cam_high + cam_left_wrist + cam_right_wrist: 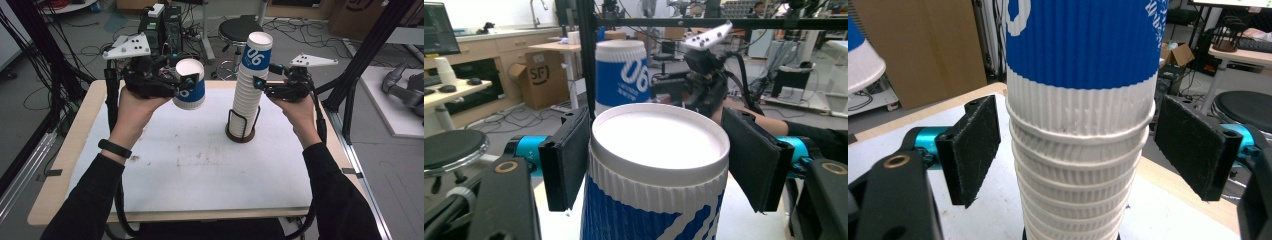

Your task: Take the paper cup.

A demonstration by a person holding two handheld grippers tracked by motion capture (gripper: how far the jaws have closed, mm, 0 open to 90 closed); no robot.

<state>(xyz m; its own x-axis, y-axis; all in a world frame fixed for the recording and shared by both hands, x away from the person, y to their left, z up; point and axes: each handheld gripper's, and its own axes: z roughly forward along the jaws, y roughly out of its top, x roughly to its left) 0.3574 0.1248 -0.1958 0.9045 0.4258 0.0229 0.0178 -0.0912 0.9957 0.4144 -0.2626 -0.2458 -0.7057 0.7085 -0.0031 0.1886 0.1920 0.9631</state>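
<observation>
We hold the left gripper [187,85] clamped on a single blue-and-white paper cup [190,84], upright, lifted above the table, its inside white and bare. Our right gripper [260,84] stands with both pads just off the cup stack [248,95], one to each side, gripping nothing. The stack sits in a wire holder [241,127]. The white mat [210,175] is stained, on a wooden table [80,130]. Beyond: a black stool [240,30] and floor cables.
</observation>
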